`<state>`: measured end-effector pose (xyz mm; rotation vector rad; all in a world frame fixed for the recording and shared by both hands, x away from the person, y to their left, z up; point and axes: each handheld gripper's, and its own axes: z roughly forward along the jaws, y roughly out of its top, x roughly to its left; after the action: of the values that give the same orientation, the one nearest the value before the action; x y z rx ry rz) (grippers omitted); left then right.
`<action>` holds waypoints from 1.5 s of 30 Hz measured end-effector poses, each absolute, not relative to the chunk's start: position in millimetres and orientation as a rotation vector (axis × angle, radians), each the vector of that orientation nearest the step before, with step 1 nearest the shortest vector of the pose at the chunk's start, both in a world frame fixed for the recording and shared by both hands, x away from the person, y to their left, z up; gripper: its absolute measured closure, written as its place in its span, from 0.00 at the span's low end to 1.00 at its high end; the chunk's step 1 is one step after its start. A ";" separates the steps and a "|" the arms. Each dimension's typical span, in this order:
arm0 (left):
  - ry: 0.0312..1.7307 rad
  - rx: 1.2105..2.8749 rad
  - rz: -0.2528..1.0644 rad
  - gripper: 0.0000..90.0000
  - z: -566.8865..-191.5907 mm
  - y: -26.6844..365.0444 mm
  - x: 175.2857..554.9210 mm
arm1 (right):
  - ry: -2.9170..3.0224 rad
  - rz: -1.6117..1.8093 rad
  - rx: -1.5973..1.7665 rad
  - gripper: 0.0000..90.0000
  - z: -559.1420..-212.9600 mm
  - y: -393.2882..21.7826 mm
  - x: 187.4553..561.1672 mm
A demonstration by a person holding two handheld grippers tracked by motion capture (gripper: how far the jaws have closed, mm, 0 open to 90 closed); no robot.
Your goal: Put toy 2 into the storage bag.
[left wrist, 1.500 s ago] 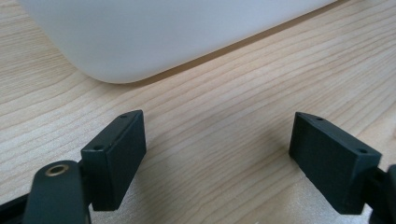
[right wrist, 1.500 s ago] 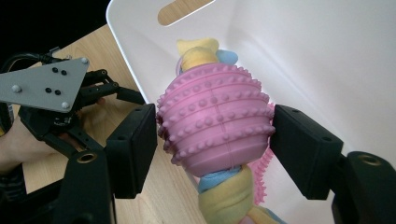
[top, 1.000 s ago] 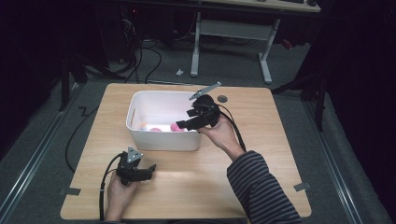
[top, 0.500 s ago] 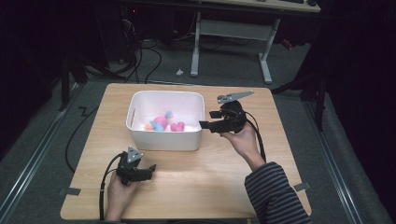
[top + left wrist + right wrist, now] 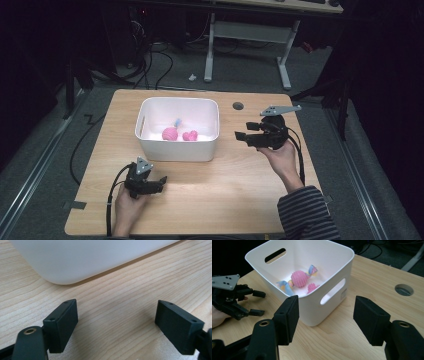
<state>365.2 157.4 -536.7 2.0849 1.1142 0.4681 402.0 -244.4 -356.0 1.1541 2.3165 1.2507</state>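
**Toys in the bin, both grippers empty**

Apparently the putting-away is done or close to it. The white bin [image 5: 177, 130] stands on the wooden table [image 5: 225, 195] and holds a pink spiky ball [image 5: 300, 279], a smaller pink toy [image 5: 312, 287] and a blue-yellow rope piece [image 5: 313, 269]. The right gripper [image 5: 242, 136] hangs to the bin's right, jaws apart after just closing a little, nothing between them. The left gripper [image 5: 159, 183] rests near the bin's front wall, jaws wide apart and empty. No loose toys lie on the tabletop, so little seems left.
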 end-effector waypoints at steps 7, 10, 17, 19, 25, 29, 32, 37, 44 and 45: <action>1.115 2.085 0.467 0.21 -536.6 157.5 365.2 | 2.270 1.234 1.157 0.42 -349.0 -259.0 388.3; 1.114 2.086 0.465 0.21 -536.6 157.6 365.2 | 2.249 1.243 1.166 0.42 -347.8 -265.8 382.5; 1.114 2.085 0.467 0.21 -536.6 157.5 365.2 | 2.214 1.242 1.206 0.43 -348.4 -281.4 375.5; 1.114 2.085 0.467 0.21 -536.7 157.5 365.2 | 2.200 1.243 1.219 0.43 -347.5 -285.4 372.0; 1.115 2.084 0.467 0.21 -536.7 157.5 365.2 | 2.168 1.217 1.211 0.43 -344.3 -295.9 360.4; 1.115 2.084 0.467 0.21 -536.7 157.5 365.3 | 2.153 1.209 1.227 0.43 -348.1 -302.8 356.7; 1.115 2.085 0.470 0.21 -536.7 157.2 365.3 | 2.139 1.215 1.255 0.43 -351.7 -309.9 353.8; 1.115 2.086 0.469 0.21 -536.6 157.2 365.3 | 2.126 1.208 1.252 0.43 -351.4 -314.3 348.1; 1.115 2.085 0.469 0.21 -536.6 157.3 365.4 | 2.113 1.167 1.221 0.43 -353.5 -311.2 337.5; 1.115 2.085 0.469 0.21 -536.6 157.3 365.4 | 2.113 1.167 1.221 0.43 -353.5 -311.2 337.5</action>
<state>365.4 157.3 -536.6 2.0853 1.1151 0.4689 337.5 -311.2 -353.5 1.2206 2.1129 1.1674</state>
